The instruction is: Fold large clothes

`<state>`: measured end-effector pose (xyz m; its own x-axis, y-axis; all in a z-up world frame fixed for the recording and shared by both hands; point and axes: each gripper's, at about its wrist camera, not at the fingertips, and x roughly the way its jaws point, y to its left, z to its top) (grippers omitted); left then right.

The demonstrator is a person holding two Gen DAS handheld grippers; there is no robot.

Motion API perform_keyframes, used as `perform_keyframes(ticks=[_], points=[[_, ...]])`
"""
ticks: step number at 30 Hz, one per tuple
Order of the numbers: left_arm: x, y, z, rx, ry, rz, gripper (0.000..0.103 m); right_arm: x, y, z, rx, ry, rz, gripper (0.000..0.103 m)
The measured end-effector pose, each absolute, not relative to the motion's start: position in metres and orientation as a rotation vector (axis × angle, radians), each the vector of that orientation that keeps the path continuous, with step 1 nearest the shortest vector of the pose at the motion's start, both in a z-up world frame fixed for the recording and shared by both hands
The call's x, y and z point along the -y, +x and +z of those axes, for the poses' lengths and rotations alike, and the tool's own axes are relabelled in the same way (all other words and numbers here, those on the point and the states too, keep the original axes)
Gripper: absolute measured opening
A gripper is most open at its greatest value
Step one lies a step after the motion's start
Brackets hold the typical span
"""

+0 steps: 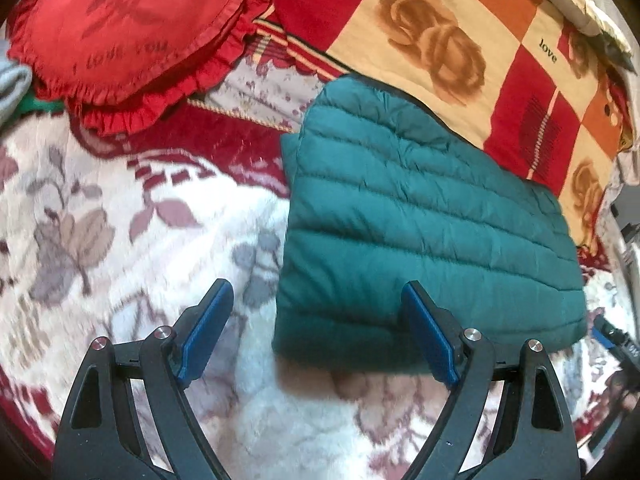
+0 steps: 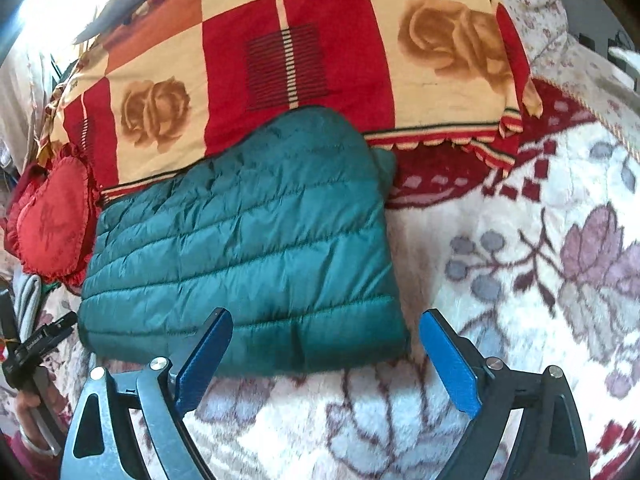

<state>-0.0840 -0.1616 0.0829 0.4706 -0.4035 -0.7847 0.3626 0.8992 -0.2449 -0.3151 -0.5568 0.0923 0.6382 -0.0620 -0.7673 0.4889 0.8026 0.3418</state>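
A teal quilted puffer jacket (image 1: 424,216) lies folded into a compact rectangle on a white floral blanket (image 1: 120,216); its far end rests on a red-and-cream rose-print cloth (image 1: 460,40). My left gripper (image 1: 320,296) is open and empty, above the jacket's near left corner. In the right wrist view the jacket (image 2: 248,248) fills the middle left. My right gripper (image 2: 326,322) is open and empty, over the jacket's near right corner. The left gripper (image 2: 38,350) shows at the far left edge there.
A red frilled heart cushion (image 1: 124,36) lies at the back left, also in the right wrist view (image 2: 52,220). The rose-print cloth (image 2: 304,52) covers the bed's far side. The floral blanket (image 2: 540,260) stretches to the right.
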Motion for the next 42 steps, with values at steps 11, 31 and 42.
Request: perform_keyframes(ticks=[11, 31, 42], points=[[0.129, -0.102, 0.055, -1.070, -0.335, -0.441, 0.086, 0.546, -0.331, 0.068, -0.800, 0.781, -0.252, 0.102], [0.143, -0.079, 0.039, -1.071, -0.553, -0.401, 0.091, 0.568, -0.299, 0.043, -0.675, 0.973, -0.266, 0.103], [0.159, -0.071, 0.039, -1.071, -0.634, -0.345, 0.097, 0.573, -0.281, 0.041, -0.641, 0.999, -0.263, 0.103]])
